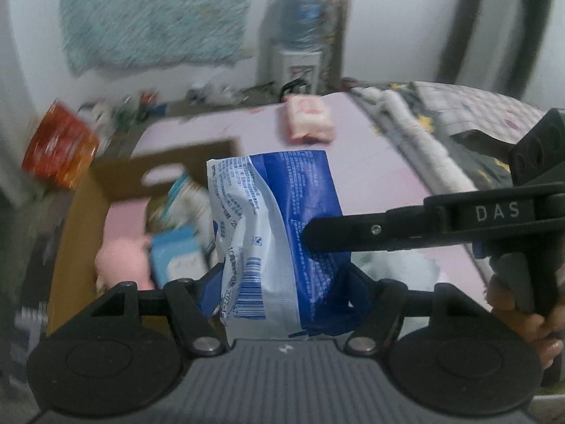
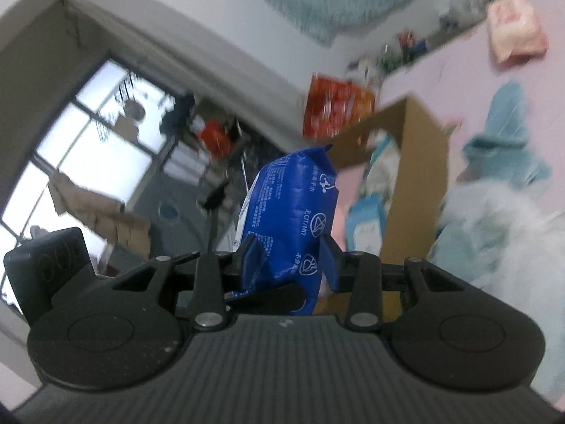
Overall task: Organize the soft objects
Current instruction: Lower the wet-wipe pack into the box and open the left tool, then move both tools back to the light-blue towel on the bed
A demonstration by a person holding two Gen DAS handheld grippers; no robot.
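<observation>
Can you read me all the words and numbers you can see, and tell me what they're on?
"DAS": on the right gripper arm.
"CIT/MIT": on the blue wipes pack, beside round symbols.
Barcode digits and small print on the pack: too blurred to read.
Pink packet and orange bag: unreadable.

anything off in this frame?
Yes: both tongs, left and right, clamp the same blue wipes pack, which hangs crumpled beside the cardboard box, not in it.
</observation>
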